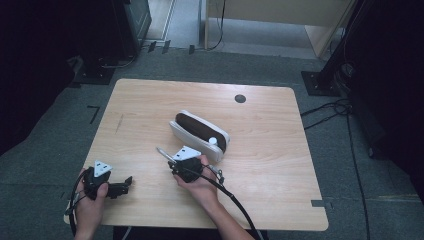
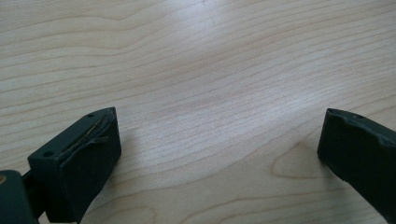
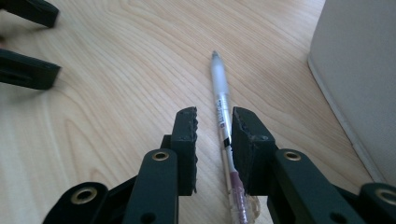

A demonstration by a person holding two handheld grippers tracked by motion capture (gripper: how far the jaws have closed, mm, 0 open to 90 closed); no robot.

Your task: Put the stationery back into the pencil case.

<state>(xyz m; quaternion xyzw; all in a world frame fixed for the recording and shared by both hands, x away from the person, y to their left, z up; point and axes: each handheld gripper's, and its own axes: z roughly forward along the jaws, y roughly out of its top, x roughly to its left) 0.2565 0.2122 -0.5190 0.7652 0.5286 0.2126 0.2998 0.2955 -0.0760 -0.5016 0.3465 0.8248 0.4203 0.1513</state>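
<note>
The pen (image 3: 221,100) lies between the jaws of the right gripper (image 3: 214,122), which are narrowly parted; contact cannot be told. Its tip projects beyond them over the worktop (image 3: 116,84), beside the white case (image 3: 359,70). The left gripper (image 2: 219,135) has jaws wide apart, nothing between.
</note>
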